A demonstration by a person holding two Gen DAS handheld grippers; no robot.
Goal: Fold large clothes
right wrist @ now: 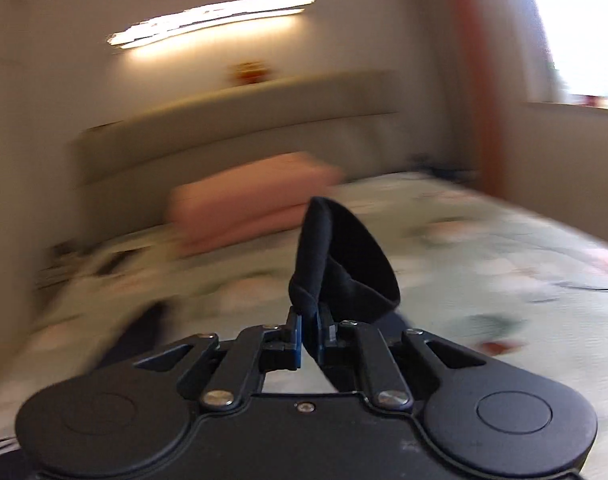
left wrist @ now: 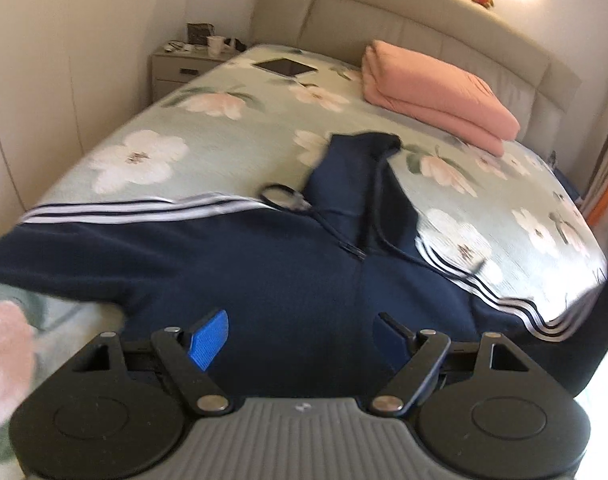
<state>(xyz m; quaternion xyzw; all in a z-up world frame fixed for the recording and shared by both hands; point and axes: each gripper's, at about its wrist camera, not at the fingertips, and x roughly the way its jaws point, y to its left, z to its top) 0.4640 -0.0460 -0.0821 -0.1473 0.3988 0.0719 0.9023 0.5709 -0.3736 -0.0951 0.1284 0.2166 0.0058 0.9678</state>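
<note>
Floral bedding in pale green covers the bed (left wrist: 208,136), and everything else sits relative to it. Against its padded headboard (left wrist: 423,28) lies a folded pink quilt (left wrist: 435,96), with a dark flat tablet-like slab (left wrist: 286,66) on the bedding beside the quilt, toward the nightstand (left wrist: 176,68) that stands at the bed's far corner. A navy hoodie (left wrist: 264,272) with white sleeve stripes is spread across the near end of the bed, chest up, its hood (left wrist: 359,168) and drawcords pointing toward the quilt. The left gripper (left wrist: 304,336) hovers over the hoodie's lower body with its blue-padded fingers spread wide and nothing between them. The right gripper (right wrist: 308,336) has its fingers pinched tight on a dark navy cuff (right wrist: 339,256), which stands up from the jaws above the bedding; this view is heavily blurred.
</note>
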